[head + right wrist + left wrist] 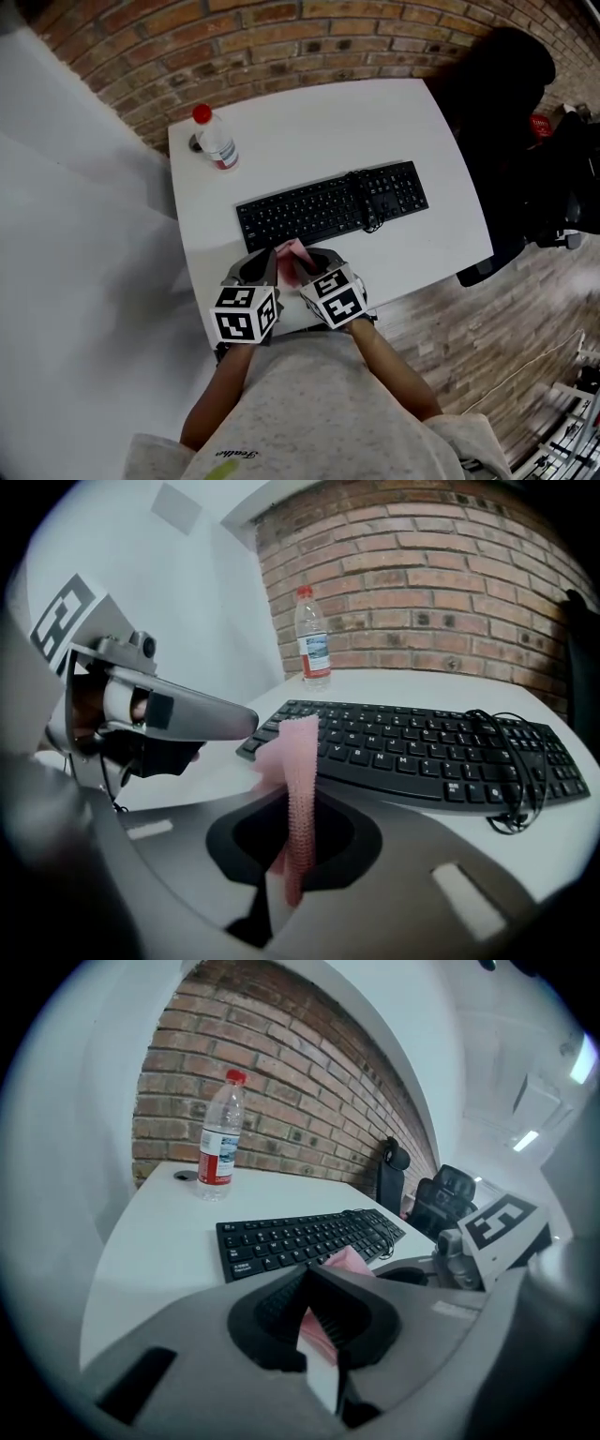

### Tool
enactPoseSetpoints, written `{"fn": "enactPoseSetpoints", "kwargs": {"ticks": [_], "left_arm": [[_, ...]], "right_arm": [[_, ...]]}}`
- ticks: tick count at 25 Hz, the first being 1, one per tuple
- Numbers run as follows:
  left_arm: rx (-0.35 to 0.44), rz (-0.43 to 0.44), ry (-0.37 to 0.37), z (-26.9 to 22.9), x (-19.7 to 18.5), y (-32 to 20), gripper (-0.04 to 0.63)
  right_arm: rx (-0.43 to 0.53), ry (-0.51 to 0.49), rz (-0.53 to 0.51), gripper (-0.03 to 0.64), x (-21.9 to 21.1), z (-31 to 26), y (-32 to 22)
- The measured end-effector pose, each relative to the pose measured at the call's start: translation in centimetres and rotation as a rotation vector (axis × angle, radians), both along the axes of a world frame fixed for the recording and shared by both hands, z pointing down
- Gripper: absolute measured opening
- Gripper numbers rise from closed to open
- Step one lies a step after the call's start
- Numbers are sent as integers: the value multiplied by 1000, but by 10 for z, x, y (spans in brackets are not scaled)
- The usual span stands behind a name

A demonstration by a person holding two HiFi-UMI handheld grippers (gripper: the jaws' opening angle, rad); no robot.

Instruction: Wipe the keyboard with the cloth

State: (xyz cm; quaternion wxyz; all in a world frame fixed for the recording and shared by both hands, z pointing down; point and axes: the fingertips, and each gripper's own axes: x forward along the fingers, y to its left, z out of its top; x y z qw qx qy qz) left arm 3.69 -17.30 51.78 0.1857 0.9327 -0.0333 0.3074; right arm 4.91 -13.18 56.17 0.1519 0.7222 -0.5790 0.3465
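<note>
Cloth (pixel 292 253) of a pink, waffled weave is gripped from both sides at once, at the near edge of the white table (pixel 309 122). In the left gripper view the jaws of the left gripper (pixel 314 1283) are seen closed together on a fold of the cloth (pixel 345 1262), which sticks out beyond the jaw tips. In the right gripper view the jaws of the right gripper (pixel 298 794) are likewise clamped on the cloth (pixel 300 761), a narrow strip of which stands upright above them.

In the head view the left gripper (pixel 265 265) and the right gripper (pixel 317 262) are held side by side, tips nearly meeting, with the cloth bunched between them. A black keyboard (pixel 333 204) lies just beyond, at 12 o'clock from the grippers, its near edge close to the cloth; whether they touch cannot be told. A black cable (pixel 367 202) is coiled over its right-hand keys. A clear bottle (pixel 216 141) with a red cap stands upright at 10 o'clock from the keyboard, well apart from it, near the table's far left corner. A black chair (pixel 506 112) is seen at 2 o'clock, beside the table, and a brick wall (pixel 281 37) runs behind.
</note>
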Motion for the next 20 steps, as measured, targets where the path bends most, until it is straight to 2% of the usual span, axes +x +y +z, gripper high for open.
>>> {"fn": "enactPoseSetpoints", "kwargs": {"ticks": [11,20], "left_arm": [[-14,90,2,1,25,24,-6],[0,95,-5,-2,49,52,-6]], "right_arm": [[-20,8,120,23,31,0,33],[-14,2,141,23,58,0,64]]}}
